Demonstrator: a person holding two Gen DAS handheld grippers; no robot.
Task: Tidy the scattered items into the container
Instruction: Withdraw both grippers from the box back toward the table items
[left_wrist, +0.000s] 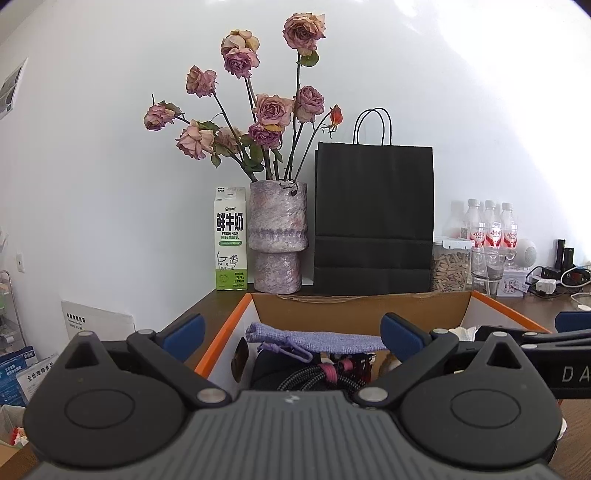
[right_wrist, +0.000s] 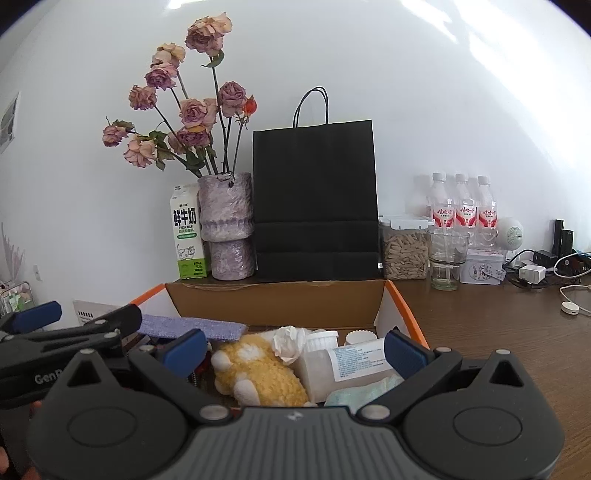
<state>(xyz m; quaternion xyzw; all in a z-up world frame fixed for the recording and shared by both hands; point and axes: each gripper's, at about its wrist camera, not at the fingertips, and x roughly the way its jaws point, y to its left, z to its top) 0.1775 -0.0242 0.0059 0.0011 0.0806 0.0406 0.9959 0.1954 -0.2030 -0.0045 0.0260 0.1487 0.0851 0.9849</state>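
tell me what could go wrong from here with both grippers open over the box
1. The open left gripper and open right gripper hang close together over the orange-edged cardboard box; they could knock each other.
2. The box looks full: the yellow plush toy and white plastic bottle sit high, so more items might spill.
3. The purple vase of dried roses stands just behind the box; a push could tip it.

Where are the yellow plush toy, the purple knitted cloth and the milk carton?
Yellow plush toy (right_wrist: 258, 373), right wrist view, on its fuzzy body.
Purple knitted cloth (left_wrist: 317, 340), left wrist view, on its middle.
Milk carton (left_wrist: 230, 240), left wrist view, on its front panel.
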